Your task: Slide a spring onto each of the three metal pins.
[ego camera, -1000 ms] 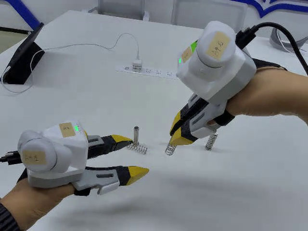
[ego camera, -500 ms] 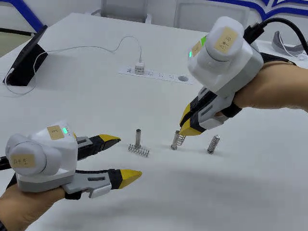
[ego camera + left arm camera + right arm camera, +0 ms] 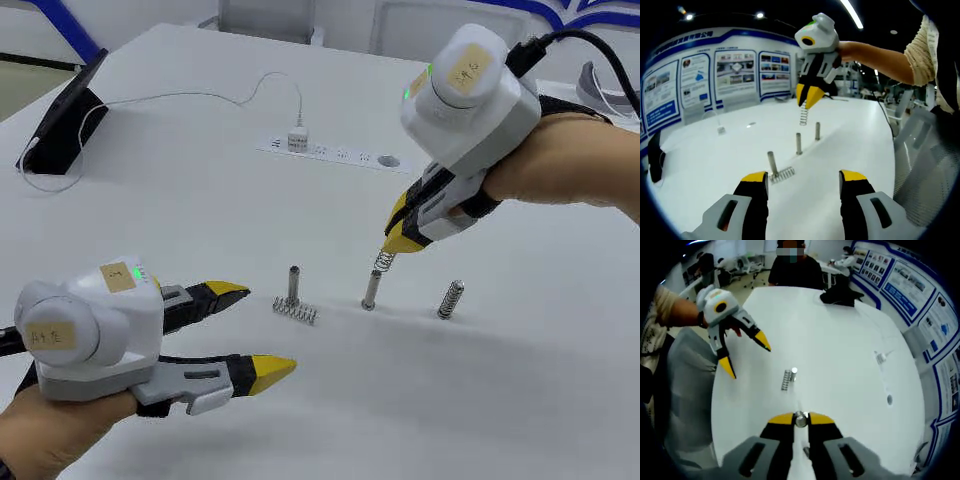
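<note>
The second of the three fittings looks to be in hand. The white right gripper (image 3: 402,240), with yellow-tipped black jaws, is pinched tight on the upper end of a small steel coil spring (image 3: 383,261). The spring hangs at about seven o'clock from the tips, directly above the middle grey metal pin (image 3: 371,290), which stands upright on the white table (image 3: 520,400). The spring's lower end sits right at the pin's top, and I cannot tell whether it has caught over the tip yet. In the right gripper view the spring's round top shows between the closed jaws. At three o'clock from the middle pin, the right-hand pin (image 3: 451,299) seems to wear its spring already. At nine o'clock stands the bare left-hand pin (image 3: 293,283), with a loose coil spring (image 3: 296,311) lying flat on the table at six o'clock from its foot, just beside it. The left gripper (image 3: 255,330) hovers at about eight o'clock from the pins with its jaws spread wide and nothing between them. In the left gripper view those jaws point along the row of pins. The next move likely calls for keeping the spring's axis in line with the pin, lowering it straight, then easing the jaws apart so the coil drops down the shaft. After that, the lying spring will need gripping near one end and tipping upright
</note>
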Tool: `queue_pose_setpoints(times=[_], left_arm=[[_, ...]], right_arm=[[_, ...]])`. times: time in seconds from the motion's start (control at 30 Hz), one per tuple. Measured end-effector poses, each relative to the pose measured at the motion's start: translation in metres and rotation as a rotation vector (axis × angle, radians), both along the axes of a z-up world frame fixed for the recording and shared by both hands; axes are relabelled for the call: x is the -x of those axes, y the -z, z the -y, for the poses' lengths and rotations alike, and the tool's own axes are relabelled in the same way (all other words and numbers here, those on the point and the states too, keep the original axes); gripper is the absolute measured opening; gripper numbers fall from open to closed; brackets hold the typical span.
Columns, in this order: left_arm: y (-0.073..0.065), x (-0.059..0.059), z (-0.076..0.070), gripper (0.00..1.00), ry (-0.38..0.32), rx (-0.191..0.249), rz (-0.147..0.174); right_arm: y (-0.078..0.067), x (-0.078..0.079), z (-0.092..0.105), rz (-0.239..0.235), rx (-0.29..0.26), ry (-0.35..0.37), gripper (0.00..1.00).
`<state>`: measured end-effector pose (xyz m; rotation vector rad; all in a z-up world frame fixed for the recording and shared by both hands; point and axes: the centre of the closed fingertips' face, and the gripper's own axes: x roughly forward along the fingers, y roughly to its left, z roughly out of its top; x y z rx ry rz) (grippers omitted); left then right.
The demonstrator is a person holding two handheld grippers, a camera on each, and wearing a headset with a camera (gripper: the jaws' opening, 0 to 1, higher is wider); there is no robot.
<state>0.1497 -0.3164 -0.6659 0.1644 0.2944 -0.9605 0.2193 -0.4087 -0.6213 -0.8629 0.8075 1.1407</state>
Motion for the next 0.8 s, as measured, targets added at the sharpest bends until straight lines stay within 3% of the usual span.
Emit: queue_pose_setpoints(times=[0.3, 0.8], left_arm=[[0.003, 0.002, -0.003, 0.58, -0.012, -0.003, -0.010], [0.004, 0.001, -0.006, 0.58, -0.024, -0.005, -0.014]], right_arm=[[0.013, -0.010, 0.001, -0.014, 0.019, 0.006, 0.11], [0.026, -0.014, 0.000, -0.040, 0.043, -0.002, 0.11]])
